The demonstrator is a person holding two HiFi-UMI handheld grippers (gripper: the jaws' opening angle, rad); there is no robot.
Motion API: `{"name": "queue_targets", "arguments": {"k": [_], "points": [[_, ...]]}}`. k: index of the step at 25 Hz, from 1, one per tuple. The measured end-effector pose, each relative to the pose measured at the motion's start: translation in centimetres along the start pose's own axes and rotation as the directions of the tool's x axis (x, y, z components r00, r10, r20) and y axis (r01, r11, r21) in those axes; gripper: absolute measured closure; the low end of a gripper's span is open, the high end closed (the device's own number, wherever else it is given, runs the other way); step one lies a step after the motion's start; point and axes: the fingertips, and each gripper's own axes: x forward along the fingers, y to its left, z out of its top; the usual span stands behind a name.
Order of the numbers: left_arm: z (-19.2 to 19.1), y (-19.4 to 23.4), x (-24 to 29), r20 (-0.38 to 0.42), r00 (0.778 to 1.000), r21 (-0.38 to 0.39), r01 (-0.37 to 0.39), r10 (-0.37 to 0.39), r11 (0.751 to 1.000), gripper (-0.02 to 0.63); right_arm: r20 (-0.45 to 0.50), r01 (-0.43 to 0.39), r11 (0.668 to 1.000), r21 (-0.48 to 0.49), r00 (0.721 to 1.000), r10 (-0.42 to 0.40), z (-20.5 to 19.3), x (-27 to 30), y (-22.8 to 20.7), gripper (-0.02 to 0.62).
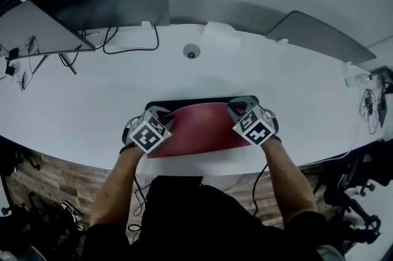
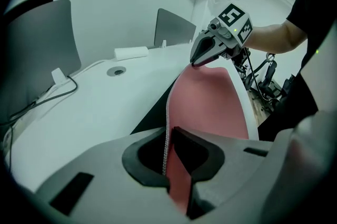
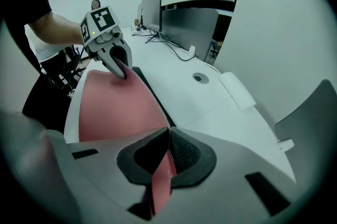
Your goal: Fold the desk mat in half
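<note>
As left gripper (image 1: pixel 161 113), right gripper (image 1: pixel 241 108) clamp corners | desk mat (image 1: pixel 199 129) long axis left-right

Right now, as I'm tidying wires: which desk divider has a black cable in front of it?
The dark left divider; a black cable loops before it. The grey right divider has none.
</note>
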Motion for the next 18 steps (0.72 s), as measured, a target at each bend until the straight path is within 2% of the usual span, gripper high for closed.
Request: {"name": "queue_targets", "arguments": {"k": [7,12,18], "points": [[-0.4,0.8,2.0,-0.048,0.999,0.019,0.021,-0.020,1.000,0.551,-0.050,-0.022,0.999,0.029,0.998,0.024,-1.3,2.6,-0.7,0.575],[-0.2,1.2,2.1,-0.034,0.999,-0.021,0.042,-0.043,0.999,0.541,-0.073,-0.026,0.999,0.033,0.997,0.029,-1.5,3.3,-1.2,0.572],[0.2,2.1,1.8,-0.024,0.999,-0.063,0.030,-0.031,0.998,0.521,-0.080,-0.019,0.999,0.034,0.997,0.022,-1.6,4.0,-1.7,0.561]]}}
